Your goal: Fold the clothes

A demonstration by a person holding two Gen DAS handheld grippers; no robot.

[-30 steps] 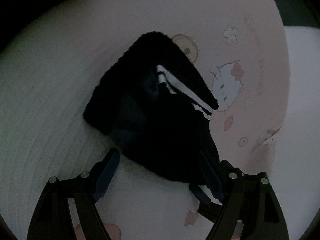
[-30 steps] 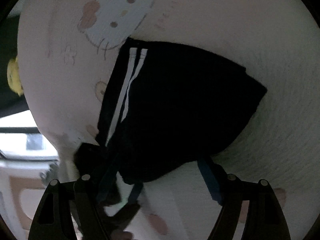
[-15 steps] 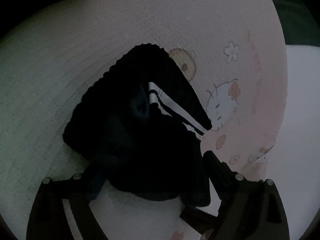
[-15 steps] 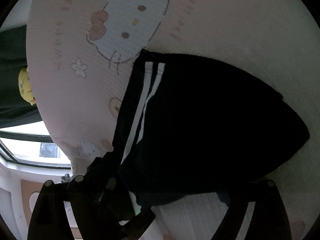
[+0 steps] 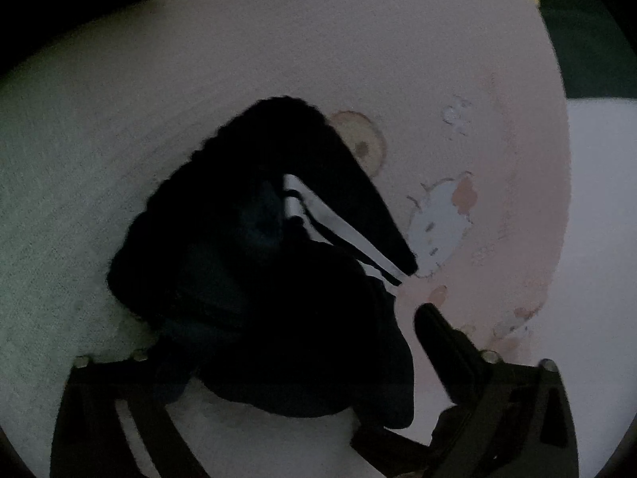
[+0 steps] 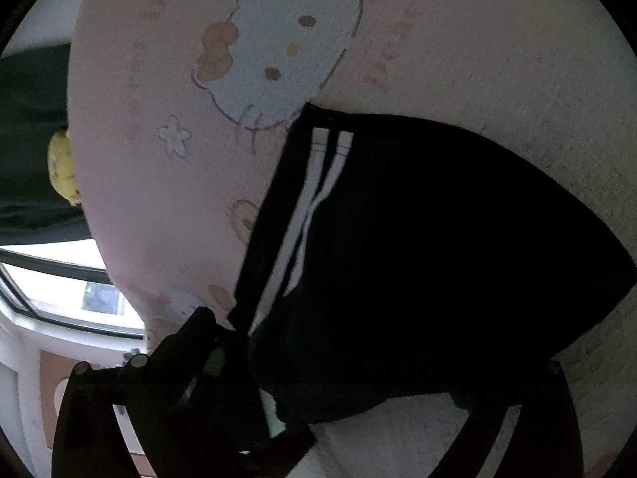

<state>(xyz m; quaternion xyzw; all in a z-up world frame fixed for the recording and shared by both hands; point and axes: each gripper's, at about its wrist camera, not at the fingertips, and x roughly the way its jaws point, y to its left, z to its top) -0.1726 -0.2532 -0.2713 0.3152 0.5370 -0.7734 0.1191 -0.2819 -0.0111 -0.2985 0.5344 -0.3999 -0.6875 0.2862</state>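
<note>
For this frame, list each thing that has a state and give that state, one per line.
Black shorts: partly folded, bunched, lying on the blanket.
Blanket: spread flat under the shorts.
Left hand-held gripper: open, fingers either side of the shorts' near edge.
Right hand-held gripper: open, straddling the shorts' near edge.

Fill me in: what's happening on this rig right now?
A person is folding a black garment with white side stripes on a pink blanket with a cartoon cat print. Both handheld grippers are down at its near edge. The left gripper has bunched fabric between its spread fingers; whether it is pinching is hidden. The right gripper sits at the edge too, its fingers largely covered by cloth, so its grip is unclear. The garment lies partly folded, one striped edge showing.
</note>
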